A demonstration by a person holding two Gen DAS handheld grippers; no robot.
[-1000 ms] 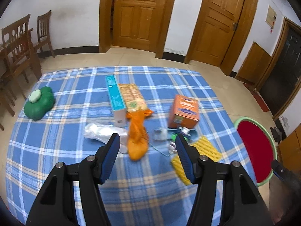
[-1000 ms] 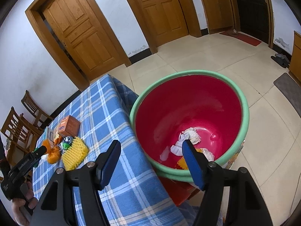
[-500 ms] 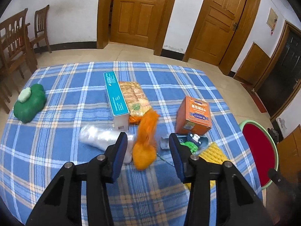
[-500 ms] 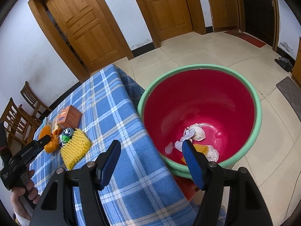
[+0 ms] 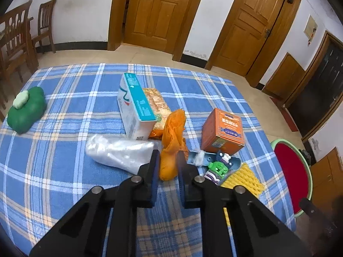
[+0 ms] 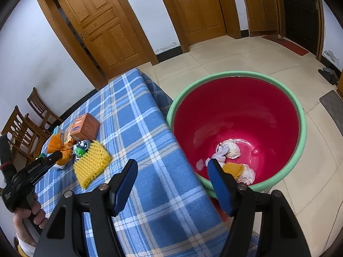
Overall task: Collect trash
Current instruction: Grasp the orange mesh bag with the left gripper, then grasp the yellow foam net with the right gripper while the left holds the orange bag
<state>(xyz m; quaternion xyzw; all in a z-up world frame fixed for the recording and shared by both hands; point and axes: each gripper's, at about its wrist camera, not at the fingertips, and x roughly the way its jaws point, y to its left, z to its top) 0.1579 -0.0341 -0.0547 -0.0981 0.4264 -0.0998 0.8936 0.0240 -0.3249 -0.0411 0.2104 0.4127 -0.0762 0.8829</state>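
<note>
My left gripper (image 5: pixel 168 158) is shut on a crumpled orange bag (image 5: pixel 172 143) that rests on the blue plaid tablecloth (image 5: pixel 64 98). The bag also shows in the right wrist view (image 6: pixel 59 147), with the left gripper (image 6: pixel 59 155) closed on it. My right gripper (image 6: pixel 171 171) is open and empty, above the table's edge beside the red basin with a green rim (image 6: pixel 235 111). The basin holds white crumpled paper (image 6: pixel 229 150) and a yellow piece (image 6: pixel 232 168). The basin also shows at the right in the left wrist view (image 5: pixel 291 171).
On the cloth lie a clear plastic bag (image 5: pixel 118 150), a white-and-teal carton (image 5: pixel 134 105), a snack packet (image 5: pixel 157 105), an orange box (image 5: pixel 224 130), a green toy on a small skateboard (image 5: pixel 218 166), a yellow foam net (image 5: pixel 242 182) and a green pouch (image 5: pixel 26 109). Wooden chairs (image 5: pixel 17 38) stand at the left.
My left gripper has moved forward and closed on the orange bag. My right gripper has drawn back a little from the basin and stays open.
</note>
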